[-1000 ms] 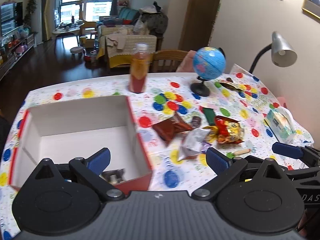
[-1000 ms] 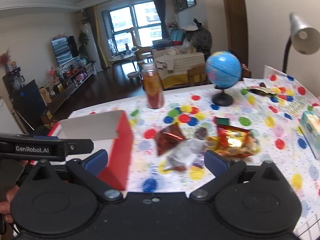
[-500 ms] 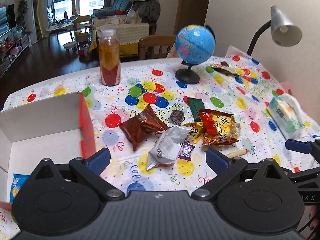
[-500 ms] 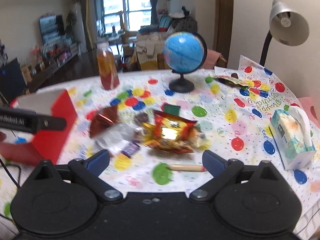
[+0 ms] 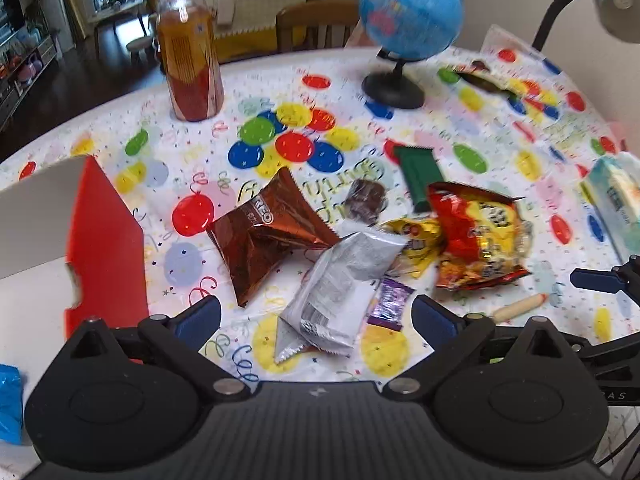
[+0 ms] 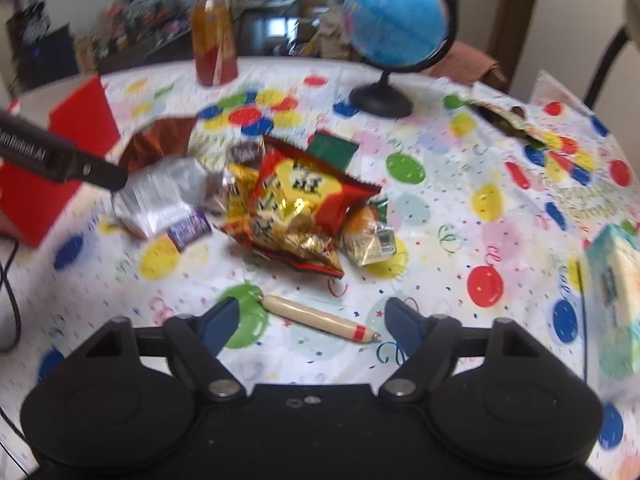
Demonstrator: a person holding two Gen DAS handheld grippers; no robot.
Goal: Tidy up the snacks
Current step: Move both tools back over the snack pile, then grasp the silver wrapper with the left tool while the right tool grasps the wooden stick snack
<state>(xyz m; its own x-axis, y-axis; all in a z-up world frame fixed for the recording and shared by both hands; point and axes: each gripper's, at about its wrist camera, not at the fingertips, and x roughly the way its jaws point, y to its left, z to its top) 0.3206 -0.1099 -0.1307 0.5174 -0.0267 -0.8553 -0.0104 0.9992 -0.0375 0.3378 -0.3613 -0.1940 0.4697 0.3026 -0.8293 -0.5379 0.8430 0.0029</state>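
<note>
Room for moving is best on my right side: bare confetti-print surface (image 6: 452, 240) lies between the snack pile and the tissue pack (image 6: 612, 280) at the right edge. On the left the red box (image 5: 106, 248) stands close, its wall just beside my left gripper (image 5: 316, 318). That gripper's fingers stand wide with nothing pressed; the silver packet (image 5: 340, 280) lies between and just ahead of them, its lower corner nearest me, with a small purple candy (image 5: 390, 300) touching its right side and the brown Oreo bag (image 5: 268, 236) beyond. My right gripper (image 6: 312, 326) has its fingers closing, still apart, around the sausage stick (image 6: 320, 319), which lies slanted on the surface between them, untouched. The red-and-yellow chip bag (image 6: 296, 200) sits farther ahead. Both views are blurred; print is unreadable, and a blue packet (image 5: 10, 404) in the box is cut off.
</note>
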